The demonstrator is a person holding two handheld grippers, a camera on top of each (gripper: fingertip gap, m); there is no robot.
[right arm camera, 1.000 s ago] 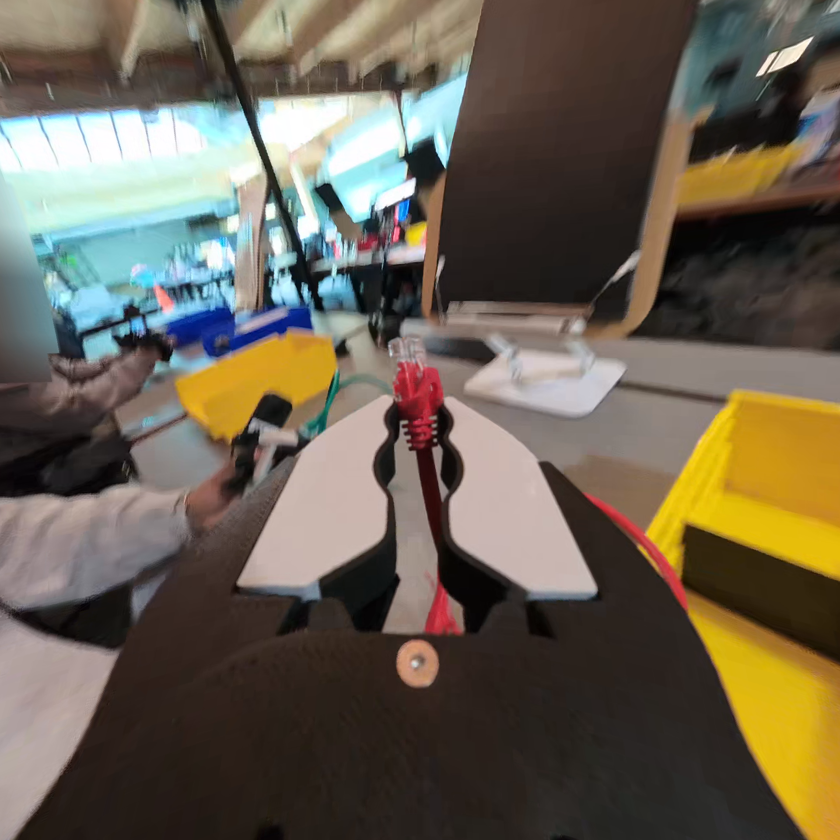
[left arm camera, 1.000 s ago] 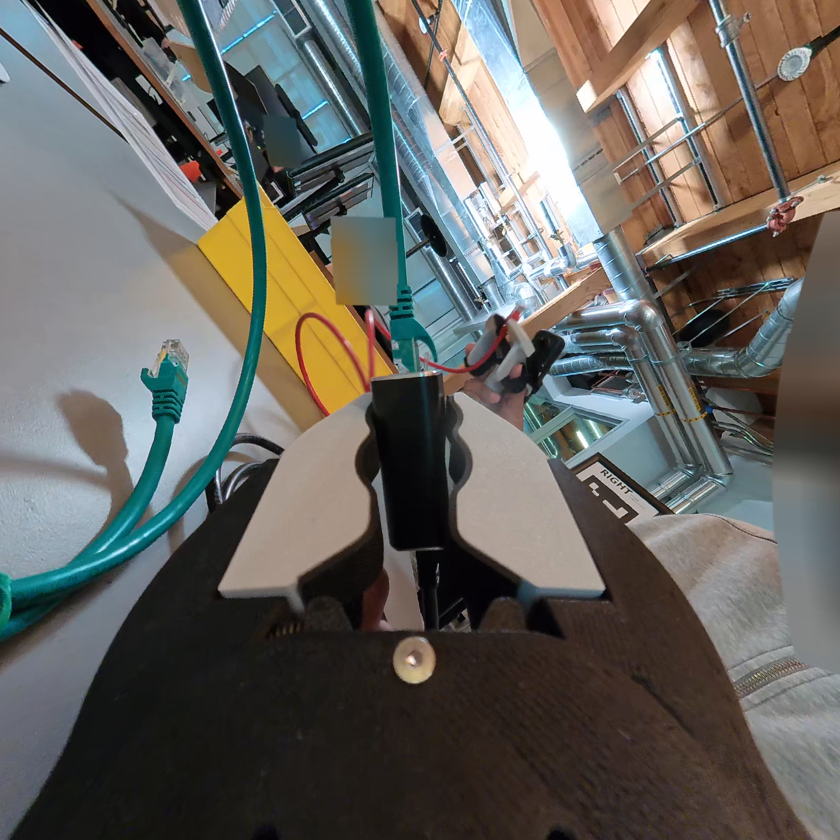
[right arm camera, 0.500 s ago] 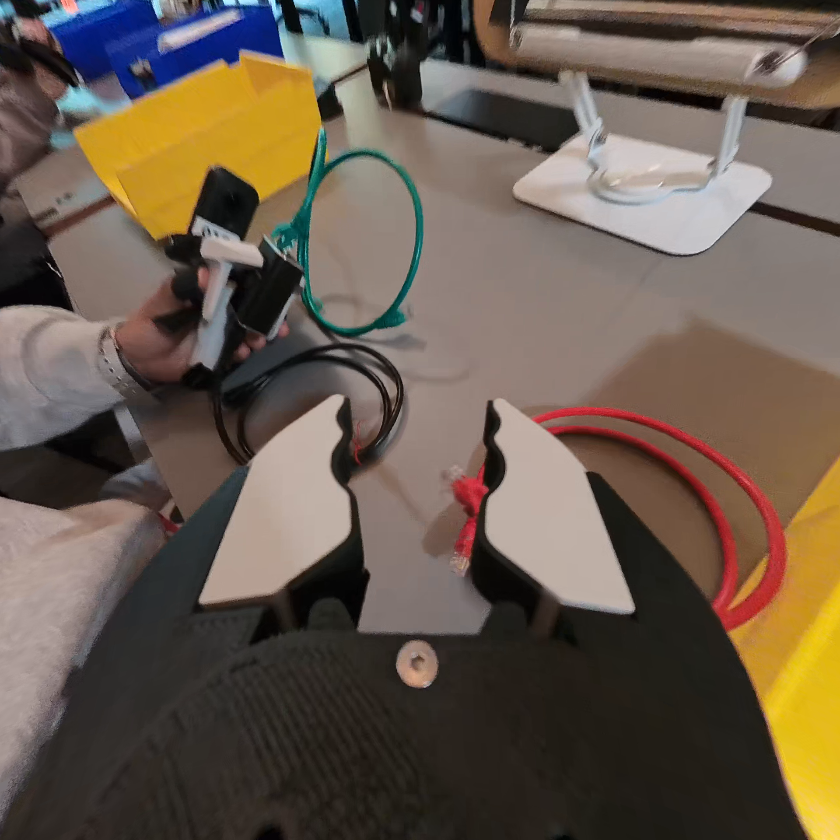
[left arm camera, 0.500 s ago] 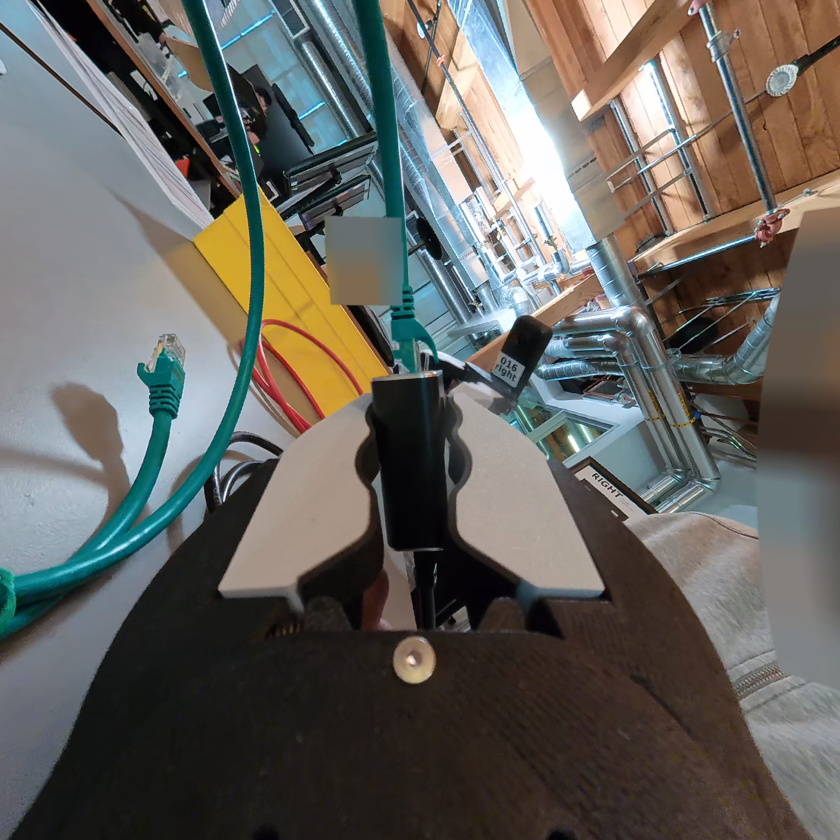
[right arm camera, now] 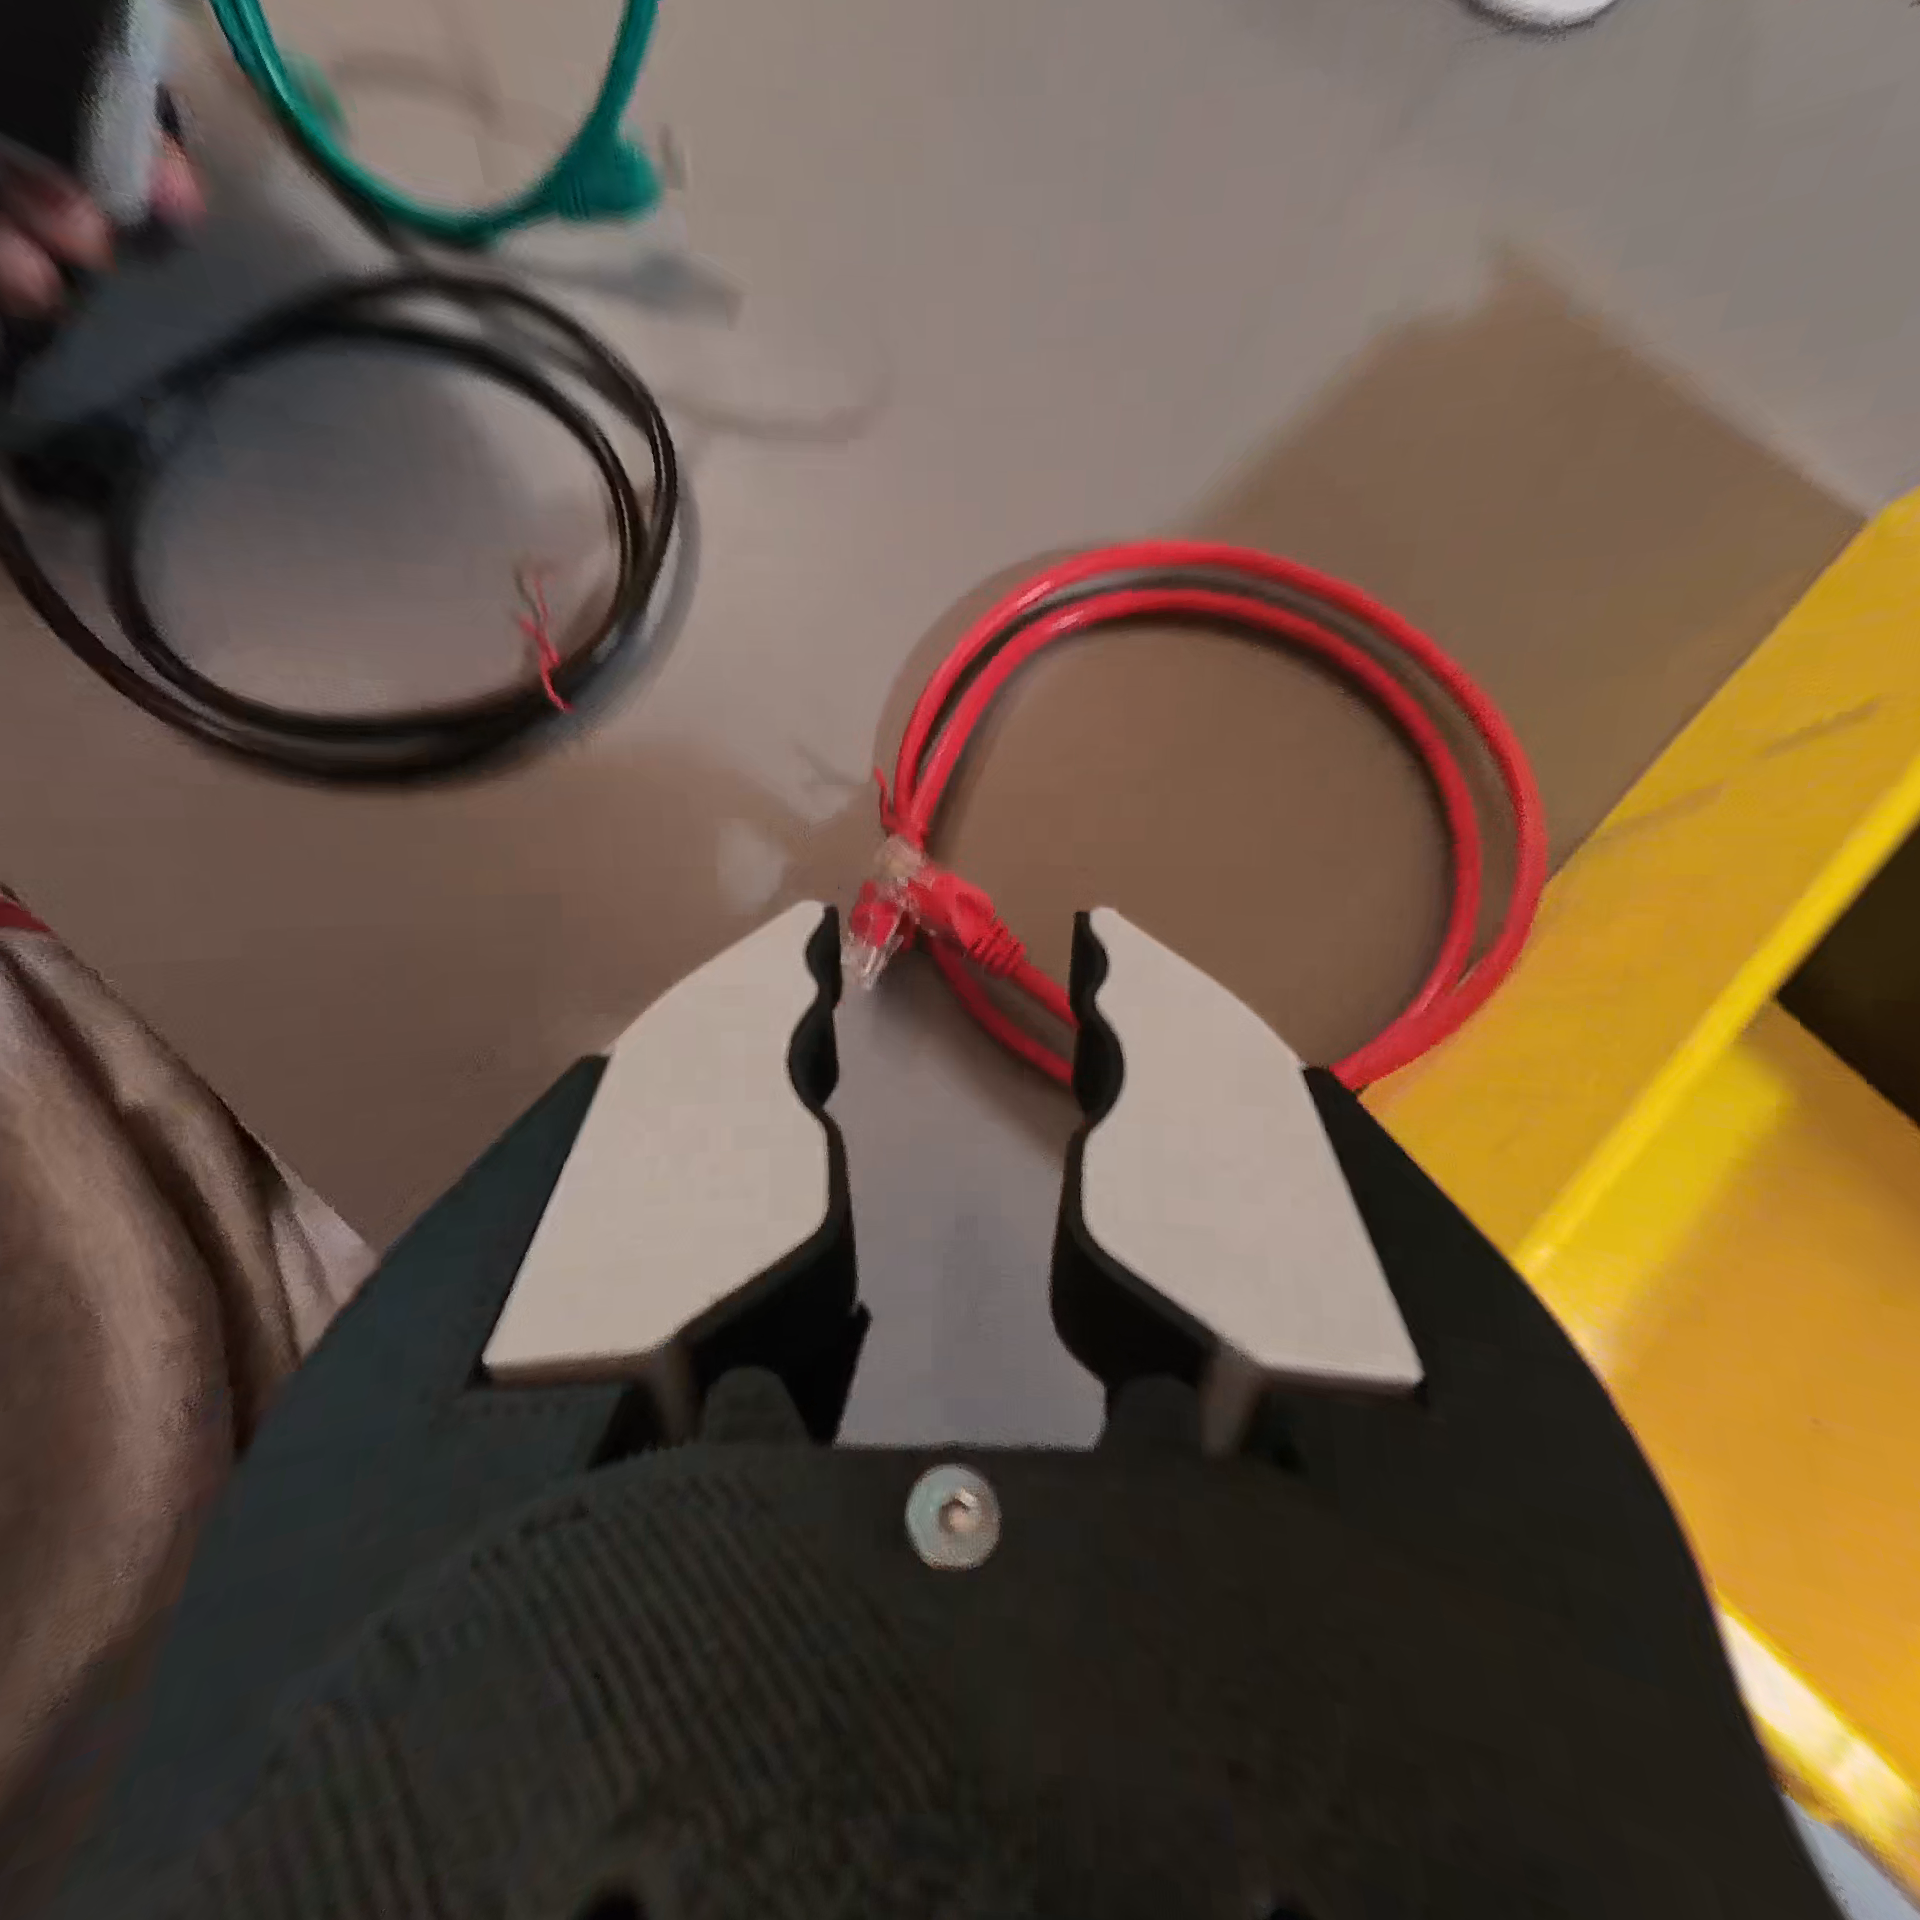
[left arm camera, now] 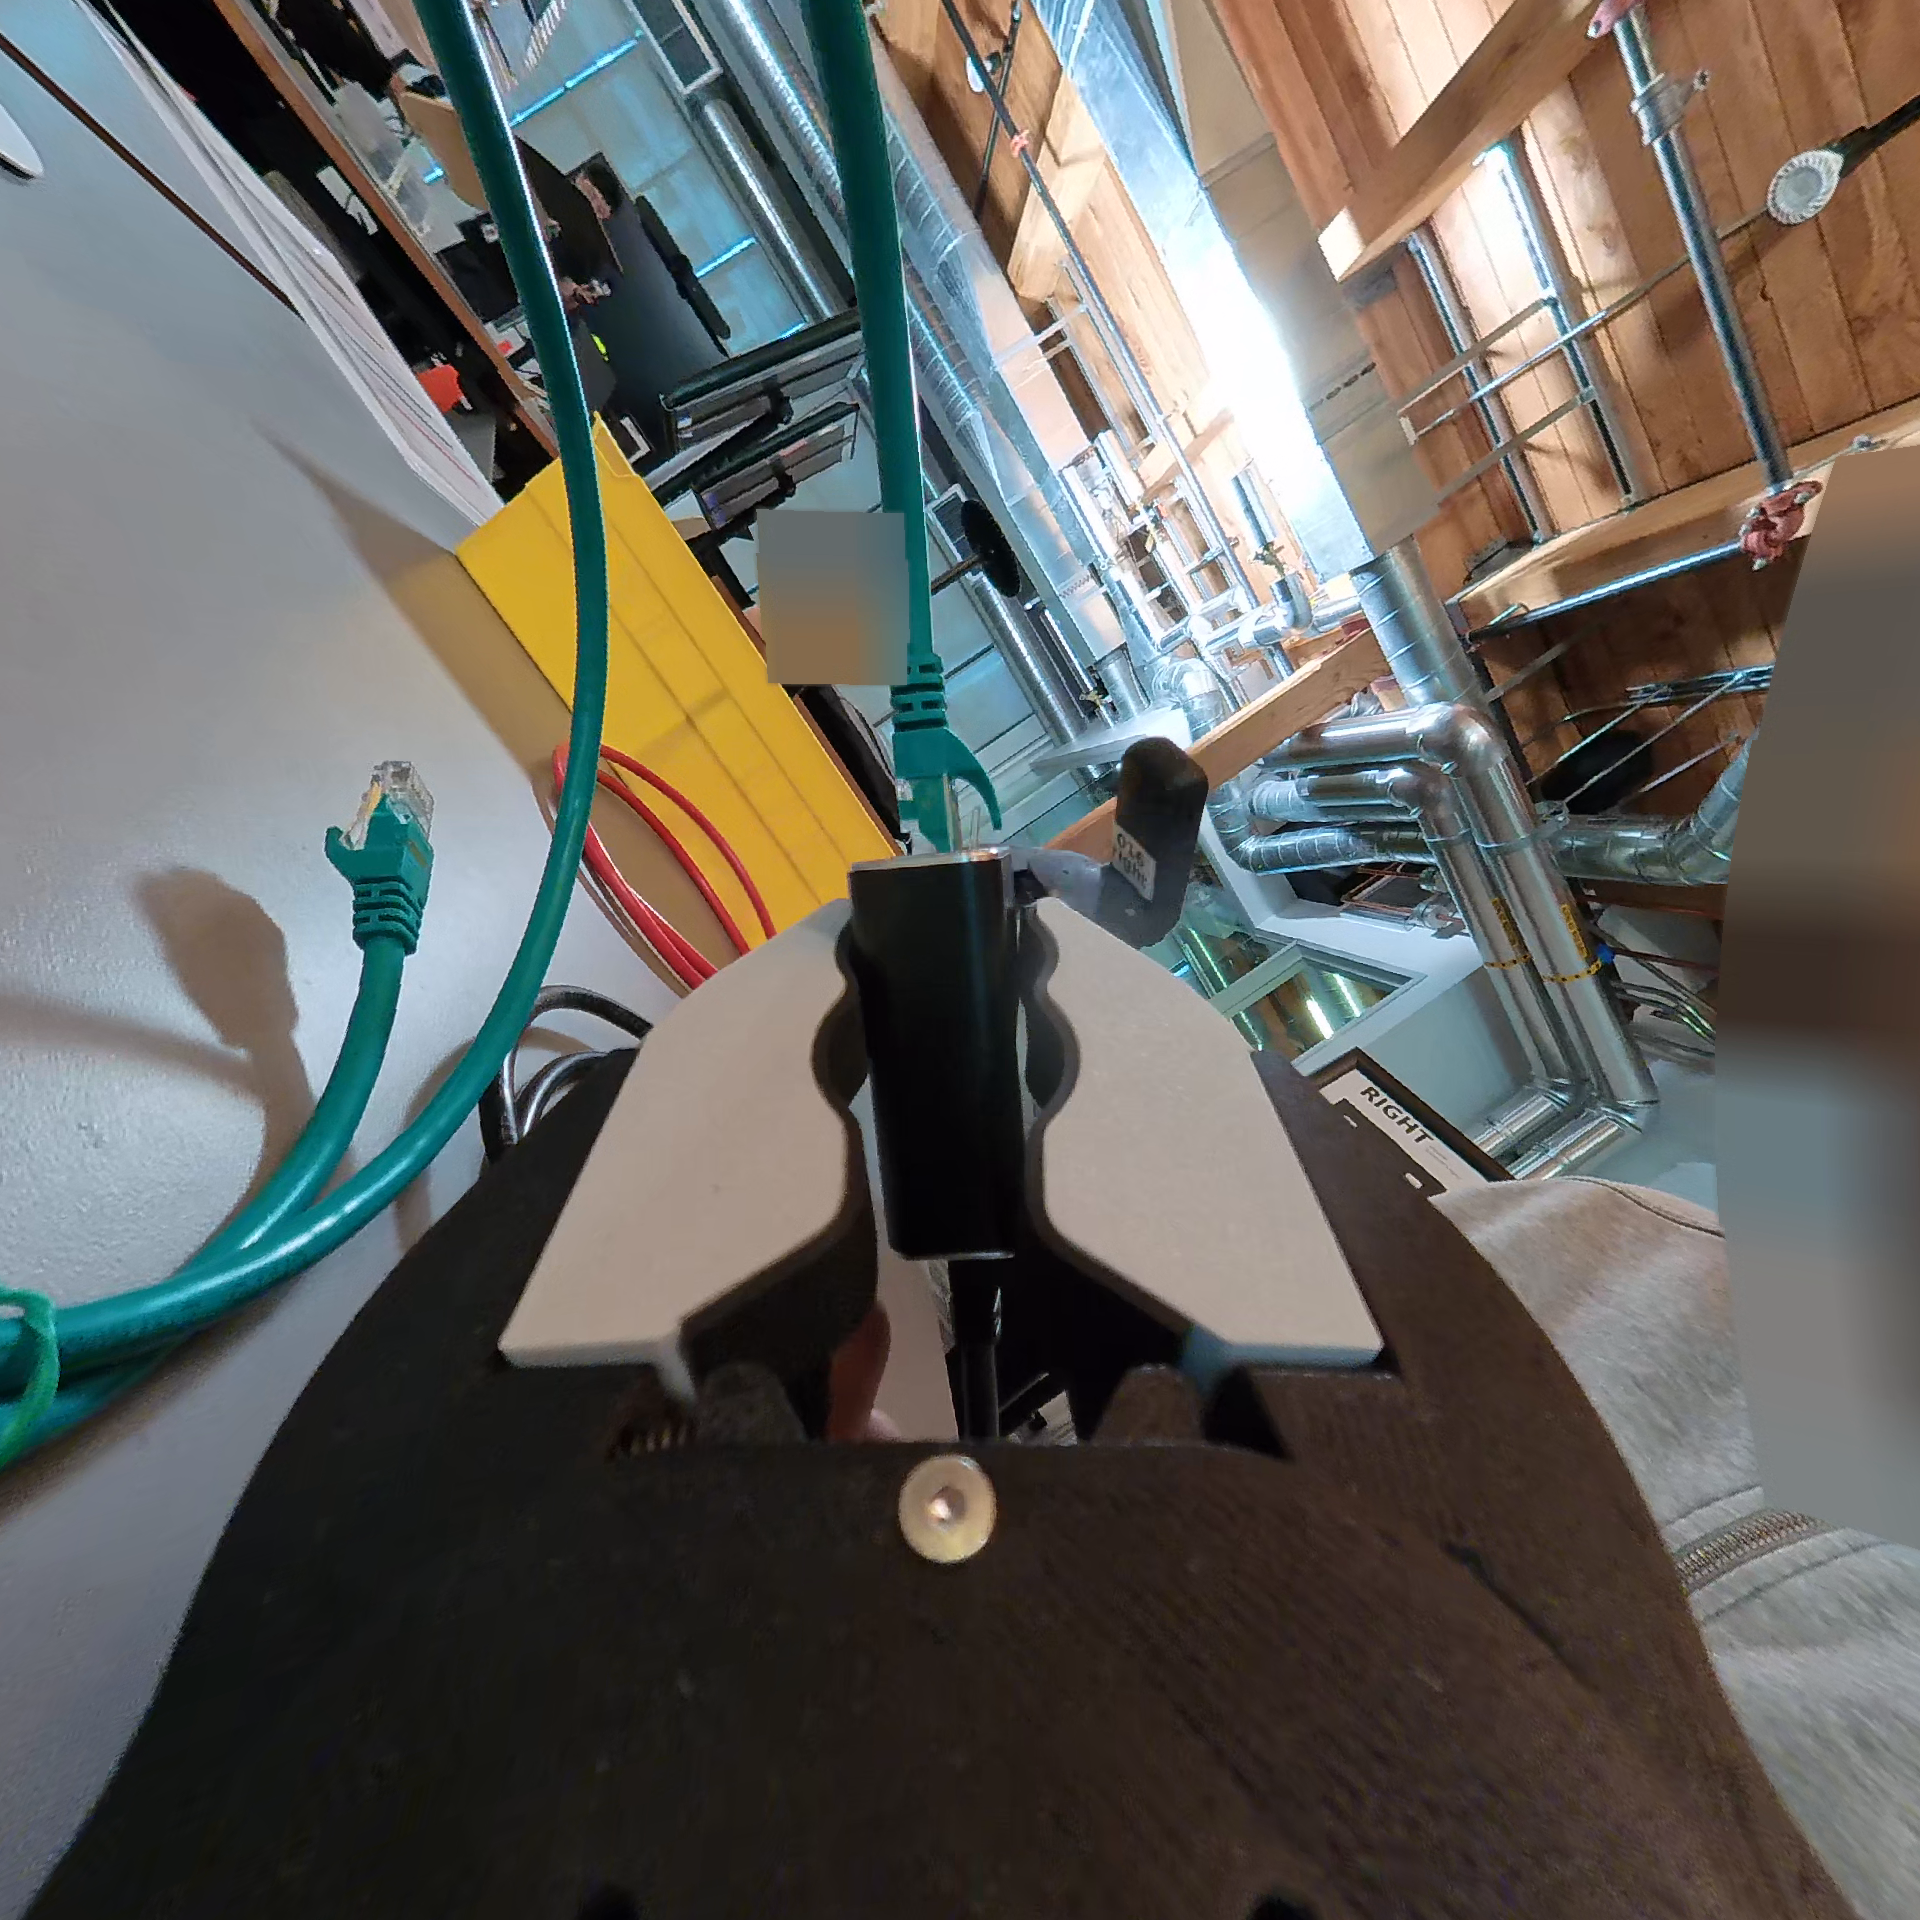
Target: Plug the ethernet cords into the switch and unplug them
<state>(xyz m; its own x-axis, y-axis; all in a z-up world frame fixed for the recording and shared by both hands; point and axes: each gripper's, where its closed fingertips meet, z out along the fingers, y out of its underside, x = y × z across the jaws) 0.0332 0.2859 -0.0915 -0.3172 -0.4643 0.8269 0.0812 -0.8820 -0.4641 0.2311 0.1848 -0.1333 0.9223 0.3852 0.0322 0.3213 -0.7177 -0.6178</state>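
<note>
My left gripper (left arm camera: pixel 940 914) is shut on the small black switch (left arm camera: pixel 935 1049) and holds it above the table. A green ethernet cord (left arm camera: pixel 883 312) is plugged into the switch's top, and its other plug (left arm camera: pixel 384 842) lies loose on the table. My right gripper (right arm camera: pixel 951 925) is open and empty, pointing down at the table. The coiled red ethernet cord (right arm camera: pixel 1455 779) lies on the table, with its plugs (right arm camera: pixel 914 904) just beyond the fingertips; it also shows in the left wrist view (left arm camera: pixel 665 831). The green cord (right arm camera: pixel 457 197) shows at the top left of the right wrist view.
A yellow bin (right arm camera: pixel 1714 1039) stands close on the right of the red cord; it also shows in the left wrist view (left arm camera: pixel 665 665). A black cable coil (right arm camera: pixel 416 644) lies on the grey table (right arm camera: pixel 1143 260). A grey sleeve (left arm camera: pixel 1662 1351) is on the right.
My right gripper opened and let go of the red plug, which now lies on the table. The gripper tilted down over it. My left gripper held the switch nearly still.
</note>
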